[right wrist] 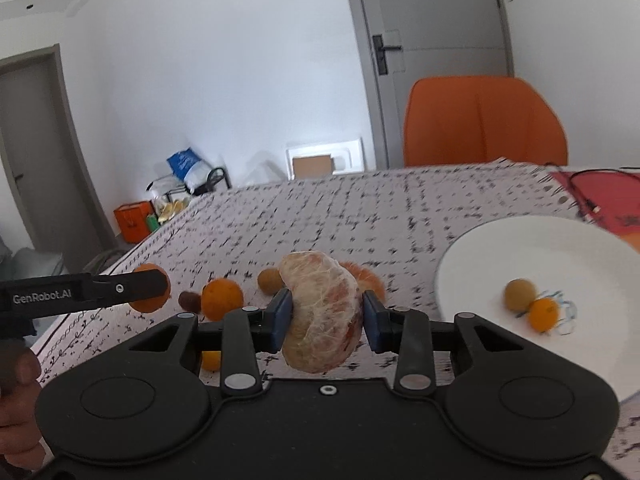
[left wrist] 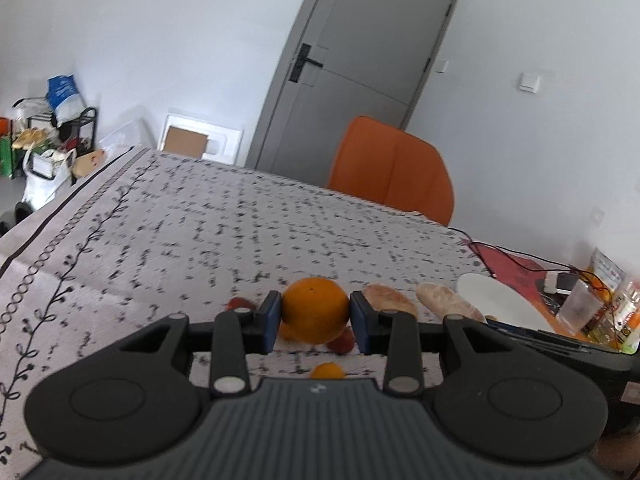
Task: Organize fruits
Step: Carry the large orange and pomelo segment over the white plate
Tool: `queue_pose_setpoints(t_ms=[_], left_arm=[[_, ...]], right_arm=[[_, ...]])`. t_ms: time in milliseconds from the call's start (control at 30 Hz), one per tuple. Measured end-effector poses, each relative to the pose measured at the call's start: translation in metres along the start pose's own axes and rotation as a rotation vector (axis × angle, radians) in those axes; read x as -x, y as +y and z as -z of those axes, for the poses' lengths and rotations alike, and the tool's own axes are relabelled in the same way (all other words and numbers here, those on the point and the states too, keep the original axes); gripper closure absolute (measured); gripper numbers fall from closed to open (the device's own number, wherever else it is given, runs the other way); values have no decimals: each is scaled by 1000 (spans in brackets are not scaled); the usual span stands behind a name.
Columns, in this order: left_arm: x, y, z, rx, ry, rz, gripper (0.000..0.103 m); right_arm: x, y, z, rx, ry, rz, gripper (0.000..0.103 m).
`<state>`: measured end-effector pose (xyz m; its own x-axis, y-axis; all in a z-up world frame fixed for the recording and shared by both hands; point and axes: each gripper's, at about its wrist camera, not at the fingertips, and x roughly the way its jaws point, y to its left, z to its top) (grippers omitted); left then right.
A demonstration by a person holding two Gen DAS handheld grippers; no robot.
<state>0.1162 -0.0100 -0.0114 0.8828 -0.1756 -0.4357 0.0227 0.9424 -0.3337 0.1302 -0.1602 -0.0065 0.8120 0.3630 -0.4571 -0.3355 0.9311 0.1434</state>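
My left gripper point(left wrist: 315, 322) is shut on an orange point(left wrist: 316, 310) and holds it above the patterned tablecloth point(left wrist: 200, 232). My right gripper point(right wrist: 326, 318) is shut on a peeled grapefruit segment point(right wrist: 320, 312), left of the white plate point(right wrist: 560, 264). The plate holds a small brown fruit point(right wrist: 519, 294) and a small orange point(right wrist: 544, 313). Loose fruit lies on the cloth: an orange point(right wrist: 222, 298), a brown round fruit point(right wrist: 270, 280), a dark date point(right wrist: 189, 301), another peeled segment point(right wrist: 366, 276). In the left wrist view two peeled segments point(left wrist: 390, 300) lie beside the plate point(left wrist: 500, 300).
An orange chair point(right wrist: 484, 124) stands behind the table's far edge. A red mat with black cables point(right wrist: 592, 200) lies at the far right. A plastic cup point(left wrist: 578, 306) and packets stand at the right. The left gripper's arm point(right wrist: 80, 290) reaches in from the left.
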Motion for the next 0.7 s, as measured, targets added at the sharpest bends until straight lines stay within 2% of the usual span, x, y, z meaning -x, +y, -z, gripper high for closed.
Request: queue_pose_setpoints(t_ms=[700], left_arm=[[-31,-75,0,-115,29,105,67]], right_arm=[[44,-75,0,-98,-100,119,67]])
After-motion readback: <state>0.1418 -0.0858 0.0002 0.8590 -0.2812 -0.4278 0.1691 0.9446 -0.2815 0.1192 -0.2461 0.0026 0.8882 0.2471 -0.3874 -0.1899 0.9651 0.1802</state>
